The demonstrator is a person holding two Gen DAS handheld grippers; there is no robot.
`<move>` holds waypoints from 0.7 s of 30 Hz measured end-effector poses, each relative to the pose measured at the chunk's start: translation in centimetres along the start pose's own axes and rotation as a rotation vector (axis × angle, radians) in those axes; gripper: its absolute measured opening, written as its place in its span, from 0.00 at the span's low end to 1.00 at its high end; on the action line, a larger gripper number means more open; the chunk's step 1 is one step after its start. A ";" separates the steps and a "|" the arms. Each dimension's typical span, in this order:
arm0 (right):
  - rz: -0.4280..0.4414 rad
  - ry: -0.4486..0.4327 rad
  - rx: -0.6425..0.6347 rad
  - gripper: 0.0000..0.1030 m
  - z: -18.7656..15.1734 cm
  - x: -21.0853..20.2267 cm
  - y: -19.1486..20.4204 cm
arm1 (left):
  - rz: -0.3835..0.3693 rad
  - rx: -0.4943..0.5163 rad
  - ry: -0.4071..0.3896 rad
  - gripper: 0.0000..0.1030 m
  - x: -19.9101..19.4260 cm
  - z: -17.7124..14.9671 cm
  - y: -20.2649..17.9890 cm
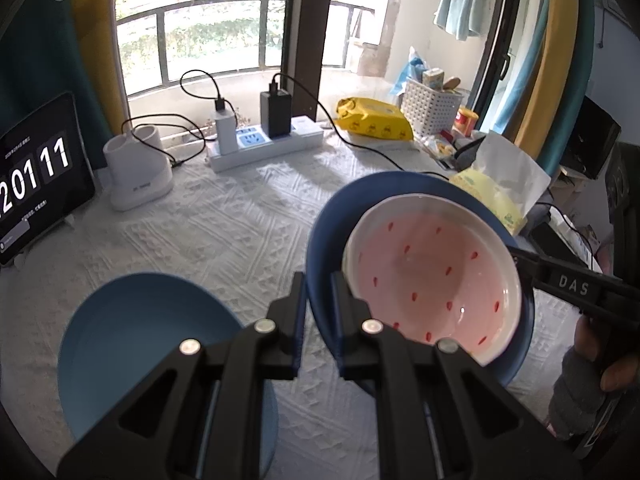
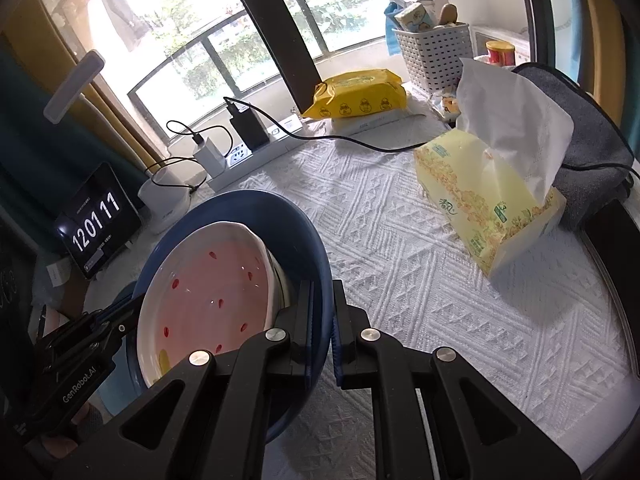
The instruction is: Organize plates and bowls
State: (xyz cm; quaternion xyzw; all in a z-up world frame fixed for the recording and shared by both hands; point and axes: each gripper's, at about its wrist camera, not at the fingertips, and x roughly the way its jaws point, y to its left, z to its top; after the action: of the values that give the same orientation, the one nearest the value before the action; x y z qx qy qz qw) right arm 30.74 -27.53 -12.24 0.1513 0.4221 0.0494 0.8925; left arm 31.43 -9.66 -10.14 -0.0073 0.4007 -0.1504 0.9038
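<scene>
Left claw (image 1: 319, 280) pinches dark blue bowl (image 1: 324, 232) rim; right claw (image 2: 322, 292) pinches its opposite rim. Strawberry bowl (image 1: 432, 276) sits inside, light blue plate (image 1: 132, 332) left of left claw.

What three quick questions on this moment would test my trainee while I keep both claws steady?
1. True or false: the pink speckled bowl sits inside the dark blue bowl.
2. Which claws clamp the dark blue bowl's rim: A left only, B right only, C both?
3. What lies on the cloth beside the left claw?

Key: 1 true. 2 C, the right claw too. 3 a light blue bowl.
</scene>
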 end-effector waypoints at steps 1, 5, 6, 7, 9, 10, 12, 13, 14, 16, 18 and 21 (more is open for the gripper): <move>0.000 -0.001 -0.002 0.11 0.0 0.0 0.1 | 0.000 -0.001 -0.002 0.10 -0.1 0.0 0.1; 0.000 -0.005 -0.011 0.11 0.1 -0.3 0.7 | 0.001 -0.010 -0.009 0.10 -0.6 0.0 0.4; 0.001 -0.005 -0.013 0.11 0.1 -0.3 0.8 | 0.002 -0.012 -0.010 0.10 -0.7 0.0 0.5; 0.001 -0.006 -0.017 0.11 0.1 -0.4 1.0 | 0.002 -0.017 -0.011 0.10 -0.8 0.0 0.7; 0.002 -0.007 -0.023 0.11 0.2 -0.4 1.3 | 0.004 -0.021 -0.015 0.10 -1.0 0.0 0.9; 0.002 -0.007 -0.027 0.11 0.2 -0.5 1.6 | 0.005 -0.025 -0.018 0.10 -1.2 0.0 1.1; 0.004 -0.008 -0.033 0.11 0.2 -0.5 1.9 | 0.005 -0.029 -0.022 0.10 -1.4 0.0 1.4; 0.005 -0.008 -0.036 0.11 0.2 -0.5 2.1 | 0.005 -0.031 -0.025 0.10 -1.6 0.0 1.6; 0.006 -0.009 -0.039 0.11 0.2 -0.6 2.3 | 0.005 -0.035 -0.028 0.10 -1.8 0.0 1.8; 0.007 -0.011 -0.047 0.11 0.2 -0.7 2.8 | 0.006 -0.040 -0.035 0.10 -2.1 -0.1 2.1; 0.009 -0.014 -0.053 0.11 0.2 -0.9 3.3 | 0.005 -0.046 -0.041 0.10 -2.5 -0.1 2.6; 0.013 -0.016 -0.062 0.11 0.3 -1.0 3.9 | 0.009 -0.053 -0.052 0.10 -3.1 -0.1 3.2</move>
State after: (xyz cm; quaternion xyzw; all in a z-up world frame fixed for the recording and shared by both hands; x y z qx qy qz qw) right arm 30.47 -24.11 -10.10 0.1267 0.4122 0.0669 0.8997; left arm 30.22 -5.76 -8.39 -0.0335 0.3808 -0.1356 0.9140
